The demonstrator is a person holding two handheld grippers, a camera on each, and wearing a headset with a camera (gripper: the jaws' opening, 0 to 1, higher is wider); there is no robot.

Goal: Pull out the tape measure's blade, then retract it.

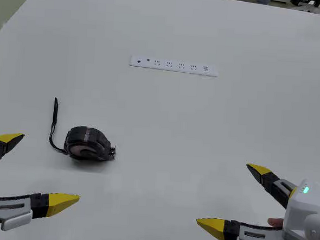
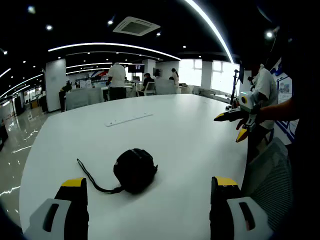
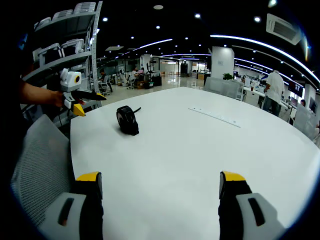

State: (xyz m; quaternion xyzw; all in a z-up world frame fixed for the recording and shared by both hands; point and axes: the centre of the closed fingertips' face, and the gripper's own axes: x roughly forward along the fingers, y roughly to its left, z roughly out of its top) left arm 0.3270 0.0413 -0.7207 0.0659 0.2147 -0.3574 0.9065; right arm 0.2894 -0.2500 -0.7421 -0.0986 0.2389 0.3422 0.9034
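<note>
A black tape measure (image 1: 89, 143) lies on the white table (image 1: 214, 118), its black wrist strap (image 1: 53, 121) trailing to the left; the blade is inside the case. In the left gripper view the tape measure (image 2: 135, 170) sits just ahead of the jaws. My left gripper (image 1: 36, 169) hovers open at the lower left, short of the tape measure, with nothing between its yellow-tipped fingers. My right gripper (image 1: 234, 198) is open at the lower right, well away from the tape measure (image 3: 127, 120). The left gripper (image 3: 84, 102) appears in the right gripper view, the right gripper (image 2: 234, 127) in the left one.
A white power strip (image 1: 173, 65) lies flat further back on the table. Office desks, shelving and several people stand beyond the table's far edge in the gripper views. A grey mesh chair back (image 3: 37, 160) is near the table's edge.
</note>
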